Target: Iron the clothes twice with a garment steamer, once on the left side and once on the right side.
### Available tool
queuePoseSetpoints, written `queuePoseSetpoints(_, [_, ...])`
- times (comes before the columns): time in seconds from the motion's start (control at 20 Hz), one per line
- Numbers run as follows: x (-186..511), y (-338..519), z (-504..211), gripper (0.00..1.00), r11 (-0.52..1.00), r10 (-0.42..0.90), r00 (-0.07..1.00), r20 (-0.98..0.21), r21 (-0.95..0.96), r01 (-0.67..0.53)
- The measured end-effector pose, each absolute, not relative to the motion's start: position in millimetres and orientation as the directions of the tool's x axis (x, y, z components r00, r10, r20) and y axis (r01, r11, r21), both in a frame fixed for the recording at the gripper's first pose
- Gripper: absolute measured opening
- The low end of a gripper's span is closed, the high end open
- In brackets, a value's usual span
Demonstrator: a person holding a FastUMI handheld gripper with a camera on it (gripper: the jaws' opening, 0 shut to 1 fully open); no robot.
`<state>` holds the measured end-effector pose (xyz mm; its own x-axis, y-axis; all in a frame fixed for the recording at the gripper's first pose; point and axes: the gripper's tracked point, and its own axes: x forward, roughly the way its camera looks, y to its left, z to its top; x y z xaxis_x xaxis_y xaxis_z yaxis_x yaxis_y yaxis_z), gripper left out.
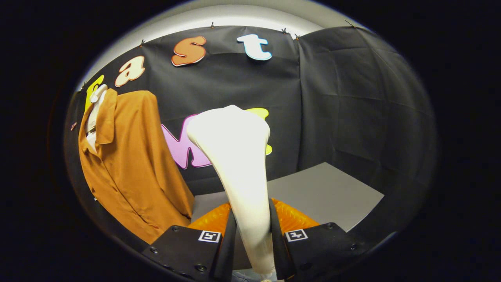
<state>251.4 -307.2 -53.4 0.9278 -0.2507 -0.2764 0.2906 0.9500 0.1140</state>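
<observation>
**Steamer clamped, shirt off at 10 o'clock**

The claw (250, 231) is closed tight on the smooth cream plastic garment steamer (235, 156), both fingers pressing its narrow handle. The wide head rises straight up at 12 o'clock; its bottom end is cut off. The rust-orange collared shirt (129, 164) hangs at 10 o'clock, hem hidden. Flat grey surface (328, 192) beyond.

cream steamer (235, 156), rust-orange shirt (133, 164)

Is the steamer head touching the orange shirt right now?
Apart. In the gripper view, the steamer, clamped in the gripper, has black backdrop showing between its head and the orange shirt hanging beside it.
</observation>
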Motion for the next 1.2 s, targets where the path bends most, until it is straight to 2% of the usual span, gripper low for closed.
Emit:
queuePoseSetpoints(0.5, [250,-152,-32,0.45,0.968,-0.205,0.956,-0.207,0.102,0.230])
queuePoseSetpoints(0.8, [260,-103,-44,0.45,0.967,-0.220,0.946,-0.239,0.073,0.244])
queuePoseSetpoints(1.2, [284,-85,-78,0.45,0.967,-0.231,0.914,-0.332,0.027,0.254])
